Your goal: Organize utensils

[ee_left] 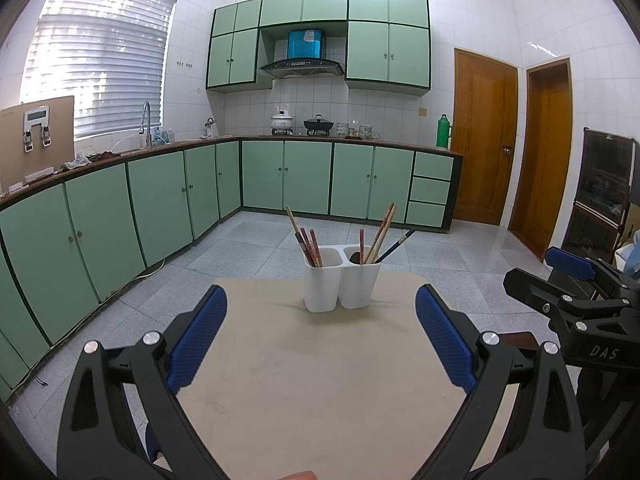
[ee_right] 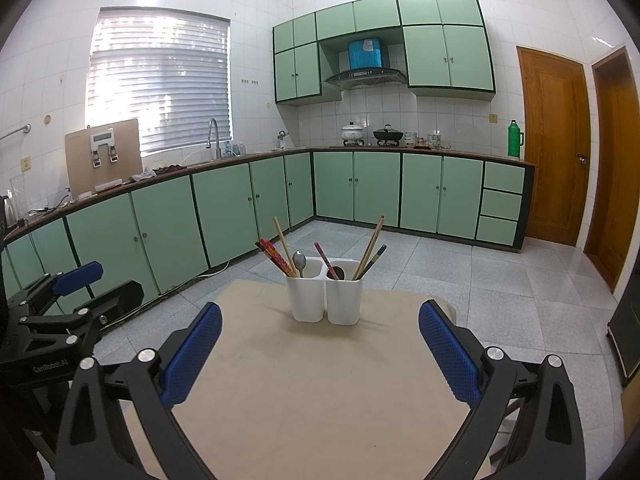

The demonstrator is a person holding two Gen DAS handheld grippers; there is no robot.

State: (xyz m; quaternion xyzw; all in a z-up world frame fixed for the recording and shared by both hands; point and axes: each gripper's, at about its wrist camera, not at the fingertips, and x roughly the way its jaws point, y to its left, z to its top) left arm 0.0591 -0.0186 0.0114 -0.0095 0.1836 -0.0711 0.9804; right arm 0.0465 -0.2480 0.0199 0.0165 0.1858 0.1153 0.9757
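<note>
My left claw (ee_left: 321, 334) and right claw (ee_right: 320, 344) both gaped wide and empty over the bare desk (ee_right: 320, 400); the holder (ee_right: 325, 296), bristling with chopsticks (ee_right: 370, 248), stood unobstructed ahead.

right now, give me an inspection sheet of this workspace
surface: beige table, bare except for the holder
job's things: white two-compartment utensil holder upright near the far edge; chopsticks lean in both compartments, metal spoon in the left, dark spoon in the right
clutter: nothing seen
grippers: left gripper open, empty; right gripper open, empty; both short of the holder
cables: white cable on the floor by the cabinets
surroundings: green cabinets, stove pots, wooden doors
</note>
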